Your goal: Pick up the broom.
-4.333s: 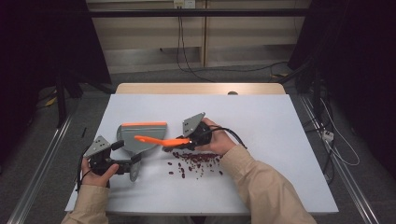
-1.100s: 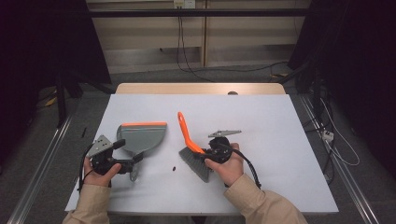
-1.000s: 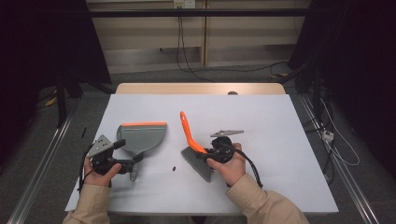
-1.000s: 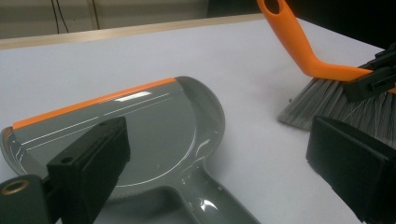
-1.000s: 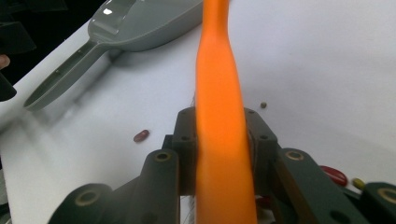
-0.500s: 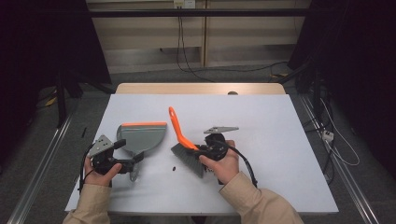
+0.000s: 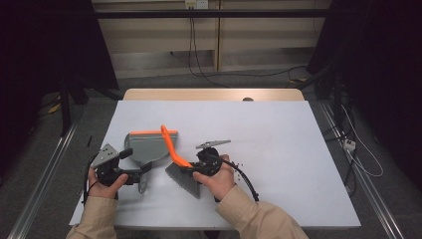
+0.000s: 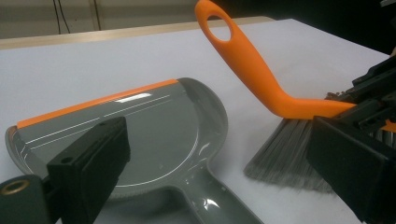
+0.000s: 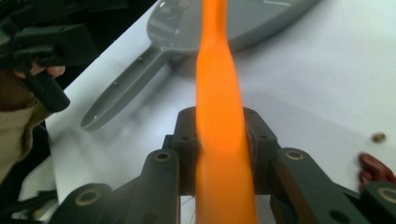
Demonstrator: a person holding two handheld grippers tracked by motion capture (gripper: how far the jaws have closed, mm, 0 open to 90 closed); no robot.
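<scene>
Brush (image 7: 180,167) first: its orange handle is clamped in my right claw (image 7: 198,167), the pads pressed on either side of it in the right gripper view, and the grey bristles rest on the white worktop (image 7: 278,149) just beside the dustpan (image 7: 148,147). The dustpan lies flat, its orange lip turned away from me and its handle pointing back toward my left claw (image 7: 141,174). Whether that claw is closed on the handle I cannot tell; in the left gripper view its two jaws stand well apart. A few dark red scraps (image 9: 376,167) lie on the worktop just by my right claw. I judge this to be mid-sweep. Next, the bristles must drag those scraps toward the pan's mouth while my left claw keeps the pan steady.
</scene>
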